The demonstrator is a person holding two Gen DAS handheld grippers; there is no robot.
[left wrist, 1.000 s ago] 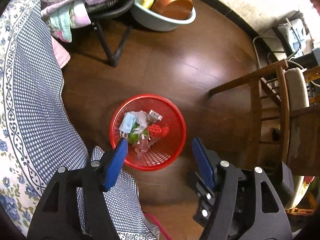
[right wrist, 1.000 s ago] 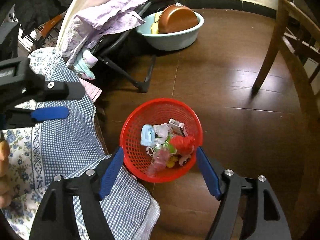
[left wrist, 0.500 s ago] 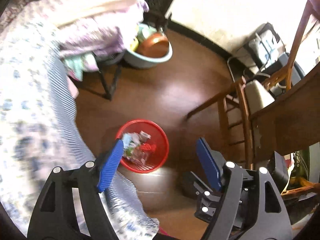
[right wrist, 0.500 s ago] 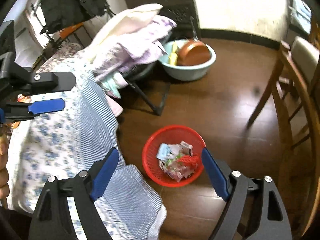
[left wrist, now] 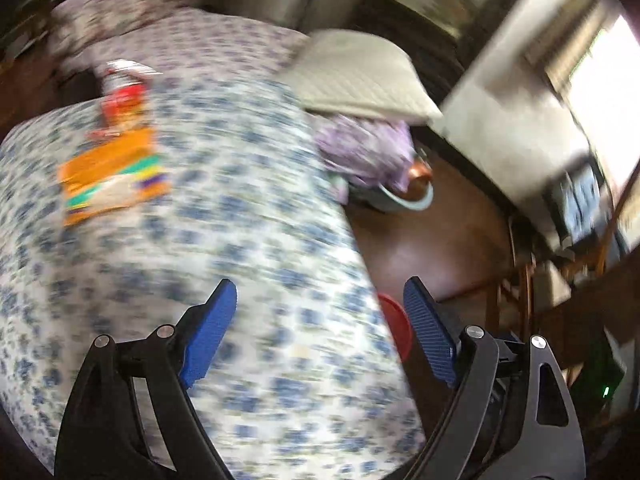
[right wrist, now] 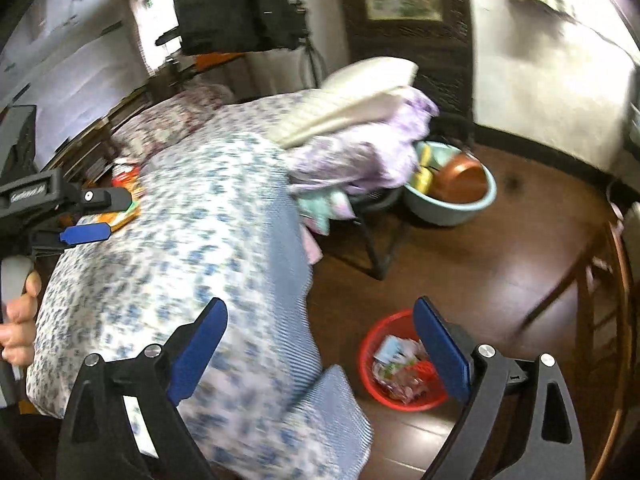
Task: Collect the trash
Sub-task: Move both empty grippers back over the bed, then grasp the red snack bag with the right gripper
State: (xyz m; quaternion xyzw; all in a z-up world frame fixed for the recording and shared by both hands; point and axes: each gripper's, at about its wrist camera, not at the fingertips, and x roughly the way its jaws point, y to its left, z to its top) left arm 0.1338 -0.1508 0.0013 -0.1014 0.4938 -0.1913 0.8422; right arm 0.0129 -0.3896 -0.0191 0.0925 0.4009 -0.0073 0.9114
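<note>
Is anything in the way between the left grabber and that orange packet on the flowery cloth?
Nothing visible. The left gripper is open and empty, and only bare blue-flowered cloth lies between it and the orange packet, though the picture is blurry.

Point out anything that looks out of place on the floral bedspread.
Two packets lie loose on the floral bedspread: an orange packet and a red-and-white wrapper just beyond it. They look like litter not yet in the red basket on the floor. Blur hides details.
</note>
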